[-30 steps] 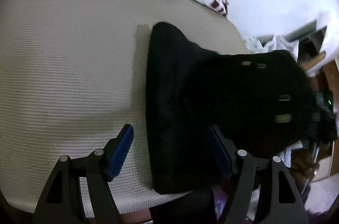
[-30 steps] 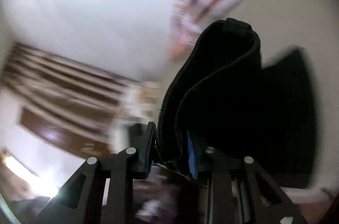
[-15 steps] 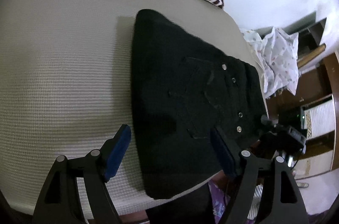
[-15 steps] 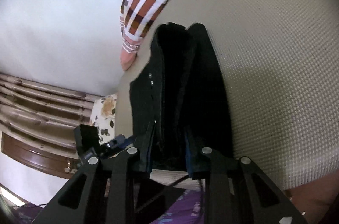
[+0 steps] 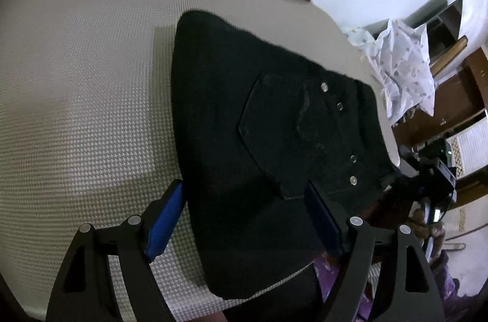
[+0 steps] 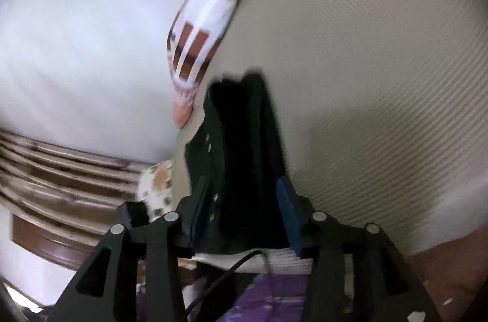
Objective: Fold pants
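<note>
Black pants (image 5: 274,145) folded flat on cream mattress (image 5: 76,108), near its edge. Left gripper (image 5: 244,218) spread above, empty. Right gripper (image 6: 241,209) jaws opening, waistband edge between them. Risk: pad snags cloth, drags fold open.

Your left gripper (image 5: 244,218) is a black angular plastic frame with triangular cut-outs, silver round screws and bright blue finger pads (image 5: 166,223). Your right gripper (image 6: 241,212) matches it, with a thin black cable (image 6: 225,276) beneath.
</note>
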A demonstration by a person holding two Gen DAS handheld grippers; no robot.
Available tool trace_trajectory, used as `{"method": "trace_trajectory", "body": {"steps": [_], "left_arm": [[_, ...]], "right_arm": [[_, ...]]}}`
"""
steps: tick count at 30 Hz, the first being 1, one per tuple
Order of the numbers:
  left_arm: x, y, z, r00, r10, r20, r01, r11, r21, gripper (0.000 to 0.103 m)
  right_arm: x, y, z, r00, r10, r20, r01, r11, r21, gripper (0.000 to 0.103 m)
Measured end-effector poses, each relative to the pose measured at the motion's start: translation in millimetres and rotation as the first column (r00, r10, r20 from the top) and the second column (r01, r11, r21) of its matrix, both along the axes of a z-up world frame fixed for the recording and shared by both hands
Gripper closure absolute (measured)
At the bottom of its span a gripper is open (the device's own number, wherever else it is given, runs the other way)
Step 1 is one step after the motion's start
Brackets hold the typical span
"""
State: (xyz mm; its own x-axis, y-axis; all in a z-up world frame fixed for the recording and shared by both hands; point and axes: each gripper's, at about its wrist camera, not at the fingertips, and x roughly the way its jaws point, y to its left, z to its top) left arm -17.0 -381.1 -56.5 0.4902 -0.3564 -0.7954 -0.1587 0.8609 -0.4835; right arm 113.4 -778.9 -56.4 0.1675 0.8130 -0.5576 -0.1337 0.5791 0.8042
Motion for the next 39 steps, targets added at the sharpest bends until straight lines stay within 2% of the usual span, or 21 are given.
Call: {"method": "trace_trajectory", "body": {"steps": [1,2,3,4,5,6,7,8,9,10,11,13,14,16,17,19,20,25,29,33,39], "left_arm": [[-1,1,2,1.000,0.005,0.012,-0.006,1.000,0.012,0.023],[-4,3,6,0.999,0.015,0.031,-0.017,0.999,0.037,0.023],[-6,4,9,0.999,0.021,0.046,-0.023,0.998,0.052,0.023],[-8,6,12,0.998,0.027,0.061,-0.031,0.997,0.065,0.023],[-13,9,17,0.995,0.042,0.090,-0.051,0.995,0.092,0.023],[-16,11,21,0.992,0.054,0.112,-0.066,0.991,0.112,0.023],[-20,13,25,0.987,0.068,0.146,-0.089,0.986,0.142,0.023],[-23,14,26,0.983,0.076,0.168,-0.104,0.981,0.165,0.023],[-23,15,27,0.980,0.083,0.179,-0.115,0.977,0.182,0.023],[-23,17,27,0.979,0.089,0.181,-0.124,0.974,0.190,0.023],[-23,19,25,0.980,0.092,0.178,-0.126,0.974,0.188,0.023],[-20,22,18,0.984,0.095,0.149,-0.119,0.979,0.163,0.023],[-19,24,15,0.987,0.098,0.128,-0.116,0.983,0.145,0.023],[-19,27,10,0.990,0.088,0.111,-0.099,0.991,0.092,0.023],[-20,28,8,0.992,0.079,0.103,-0.086,0.994,0.068,0.023],[-18,27,7,0.994,0.067,0.089,-0.073,0.995,0.065,0.023],[-16,27,7,0.995,0.059,0.084,-0.066,0.995,0.075,0.023],[-4,25,-1,0.998,-0.007,0.059,0.003,0.998,0.063,0.023],[17,18,-17,0.994,-0.107,0.014,0.107,0.994,-0.006,0.023],[30,14,-16,0.990,-0.136,0.029,0.135,0.990,0.029,0.023],[45,6,-14,0.986,-0.165,0.024,0.162,0.982,0.100,0.023]], "right_arm": [[-1,-13,15,0.997,-0.039,0.063,0.043,0.996,-0.076,0.059],[-4,-24,36,0.984,-0.074,0.161,0.102,0.979,-0.178,0.059],[-12,-30,57,0.958,-0.075,0.278,0.152,0.952,-0.267,0.059],[-22,-34,80,0.914,-0.050,0.403,0.204,0.914,-0.350,0.059],[-42,-32,111,0.821,0.011,0.570,0.299,0.843,-0.447,0.059],[-60,-29,130,0.730,0.077,0.679,0.377,0.783,-0.494,0.059],[-73,-24,139,0.651,0.136,0.747,0.437,0.737,-0.516,0.046],[-93,-16,147,0.540,0.225,0.811,0.485,0.705,-0.518,0.015],[-100,-11,148,0.505,0.261,0.823,0.470,0.717,-0.515,0.001],[-105,-3,146,0.513,0.280,0.812,0.403,0.756,-0.516,0.000],[-101,7,142,0.572,0.284,0.769,0.314,0.791,-0.525,0.000],[-76,28,120,0.755,0.284,0.590,0.084,0.852,-0.517,0.000],[-66,36,105,0.819,0.285,0.498,-0.014,0.877,-0.480,0.001],[-50,49,77,0.885,0.263,0.385,-0.101,0.915,-0.391,0.002],[-45,51,66,0.902,0.263,0.342,-0.136,0.926,-0.352,0.002],[-36,61,52,0.923,0.264,0.279,-0.174,0.935,-0.310,0.002],[-30,65,46,0.932,0.256,0.257,-0.168,0.933,-0.319,0.002],[-16,78,36,0.943,0.247,0.225,-0.173,0.938,-0.301,0.002],[-8,80,22,0.955,0.238,0.177,-0.184,0.944,-0.274,0.003],[1,87,-1,0.965,0.248,0.085,-0.226,0.952,-0.206,0.007],[1,90,-8,0.965,0.248,0.086,-0.230,0.956,-0.181,0.007]]}}
